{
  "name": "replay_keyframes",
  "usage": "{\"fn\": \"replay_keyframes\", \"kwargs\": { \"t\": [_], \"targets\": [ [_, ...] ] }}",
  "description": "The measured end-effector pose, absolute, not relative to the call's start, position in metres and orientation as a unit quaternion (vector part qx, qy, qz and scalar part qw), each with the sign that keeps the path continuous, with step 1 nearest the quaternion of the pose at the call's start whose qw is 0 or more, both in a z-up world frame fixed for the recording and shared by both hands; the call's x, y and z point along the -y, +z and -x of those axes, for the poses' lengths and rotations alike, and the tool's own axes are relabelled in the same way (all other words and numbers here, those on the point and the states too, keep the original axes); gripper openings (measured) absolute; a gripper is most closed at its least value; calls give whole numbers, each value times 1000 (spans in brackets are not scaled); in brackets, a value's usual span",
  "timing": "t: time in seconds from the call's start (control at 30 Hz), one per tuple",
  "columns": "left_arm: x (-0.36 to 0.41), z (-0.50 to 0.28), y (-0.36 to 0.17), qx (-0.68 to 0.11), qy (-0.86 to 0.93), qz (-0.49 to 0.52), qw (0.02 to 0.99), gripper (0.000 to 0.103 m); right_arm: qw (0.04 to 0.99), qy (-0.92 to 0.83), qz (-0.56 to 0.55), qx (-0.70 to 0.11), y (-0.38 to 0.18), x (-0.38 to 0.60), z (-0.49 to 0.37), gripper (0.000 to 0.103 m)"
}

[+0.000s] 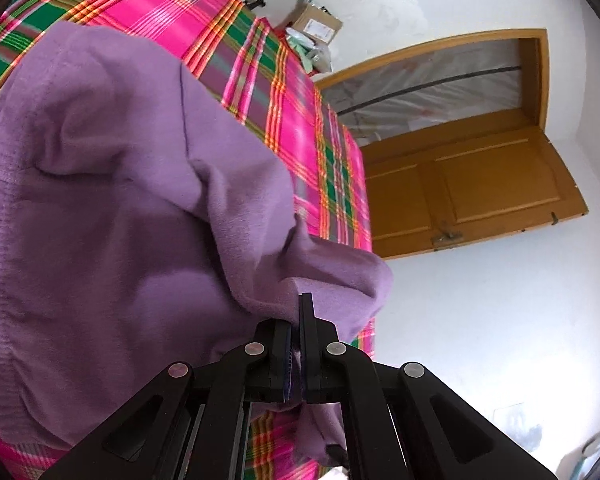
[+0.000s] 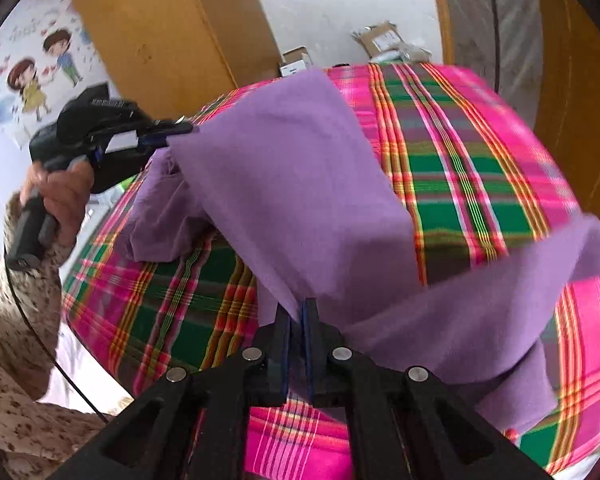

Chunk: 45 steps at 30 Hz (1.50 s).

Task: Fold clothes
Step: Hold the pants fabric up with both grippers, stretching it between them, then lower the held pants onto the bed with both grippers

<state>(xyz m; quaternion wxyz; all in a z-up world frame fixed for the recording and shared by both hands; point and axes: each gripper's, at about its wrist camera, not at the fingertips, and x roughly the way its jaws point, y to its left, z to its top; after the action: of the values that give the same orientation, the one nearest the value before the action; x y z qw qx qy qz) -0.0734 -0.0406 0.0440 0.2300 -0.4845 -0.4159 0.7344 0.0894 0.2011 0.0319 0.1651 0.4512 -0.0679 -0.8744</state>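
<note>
One purple garment (image 2: 300, 184), lifted above plaid bed (image 2: 480, 168); we clench left gripper (image 1: 298, 344) and right gripper (image 2: 298, 340) on it; folding barely begun.

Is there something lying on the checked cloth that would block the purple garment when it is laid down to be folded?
Nothing visible does. The purple garment is pinched by both the left hand-held gripper and the right hand-held gripper, and the checked cloth shows no other object on it. The boxes are beyond its far edge.
</note>
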Motion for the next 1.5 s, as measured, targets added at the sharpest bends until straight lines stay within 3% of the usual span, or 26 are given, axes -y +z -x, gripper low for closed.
{"fn": "replay_keyframes", "kwargs": {
  "t": [0.23,0.4,0.67,1.5],
  "targets": [
    [42,72,44,411,736,488,226,3,117,-891,-435,60,43,-219,-92,5],
    [27,79,64,400,746,474,242,3,73,-925,-373,4,77,-220,-89,4],
    [-7,115,83,371,757,474,257,3,28,-938,-343,-33,111,-254,-27,4],
    [-77,242,60,323,771,491,247,3,-54,-928,-362,-69,73,-329,169,4]
  ]
}}
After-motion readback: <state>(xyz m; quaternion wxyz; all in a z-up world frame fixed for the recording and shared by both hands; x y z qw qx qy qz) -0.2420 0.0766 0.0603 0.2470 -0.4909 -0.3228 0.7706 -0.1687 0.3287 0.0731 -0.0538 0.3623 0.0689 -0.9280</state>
